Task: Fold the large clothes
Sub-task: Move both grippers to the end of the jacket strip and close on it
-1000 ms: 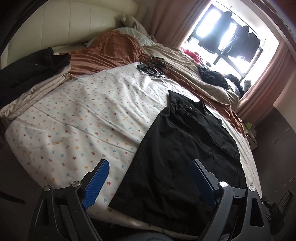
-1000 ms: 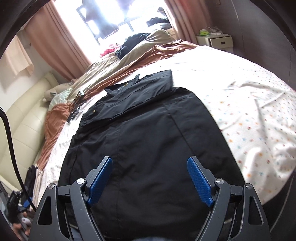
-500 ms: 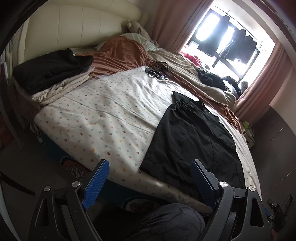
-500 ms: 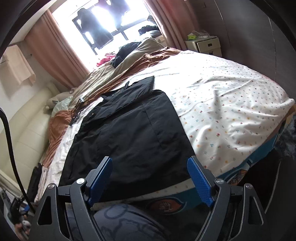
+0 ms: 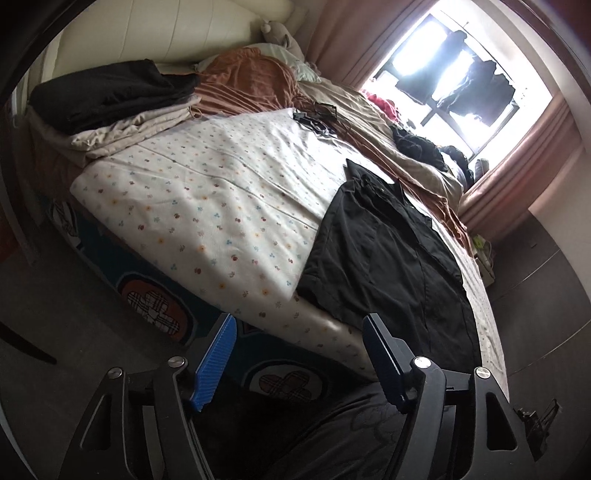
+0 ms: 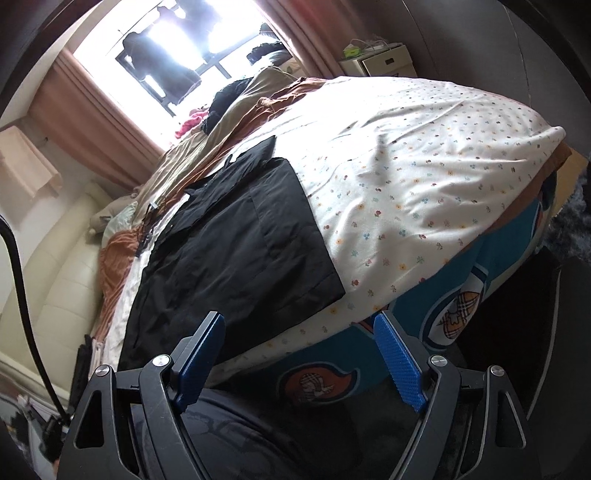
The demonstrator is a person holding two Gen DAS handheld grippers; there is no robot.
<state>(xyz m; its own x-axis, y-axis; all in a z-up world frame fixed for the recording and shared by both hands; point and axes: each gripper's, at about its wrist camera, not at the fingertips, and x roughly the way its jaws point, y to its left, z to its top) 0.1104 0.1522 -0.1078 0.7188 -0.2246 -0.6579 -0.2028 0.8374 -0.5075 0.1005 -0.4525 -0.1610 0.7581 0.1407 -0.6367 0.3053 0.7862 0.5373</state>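
Black shirt [image 5: 388, 258] lies spread flat on the flower-print sheet [image 5: 207, 199], collar end toward the window [image 5: 454, 77], hem end reaching the near edge of the mattress; in the right wrist view the same shirt [image 6: 236, 251] sits on the left part of the sheet [image 6: 417, 177], its right edge straight and its near corner close to the bed's edge. Left gripper [image 5: 301, 360]: jaws spread wide, nothing between them, blue pads [image 5: 216, 363] clear of all fabric; it hangs off the bed, in front of and below the mattress edge, apart from the shirt. Right gripper [image 6: 299, 362]: jaws likewise spread wide and empty, blue pads [image 6: 399, 365] in open air; it sits just short of the mattress edge, the left finger lined up with the shirt's hem, no contact visible. Below the sheet the side of the bed shows a teal cover with cartoon patches [image 6: 461, 306], also seen in the left view [image 5: 155, 310]. At the far left corner of the bed, a folded black garment [image 5: 107, 92] rests on top of a beige folded cloth [image 5: 129, 129]. Beyond the sheet, a rust-orange blanket [image 5: 247, 81] and a tan blanket [image 5: 354, 107] lie bunched toward the window side; a tangle of dark cables [image 5: 317, 114] lies at the sheet's far edge. A cream padded headboard [image 5: 177, 33] stands behind. A small bedside cabinet [image 6: 380, 61] stands beyond the bed's far right corner. Dark clothing hangs in the window; detail washed out by glare.
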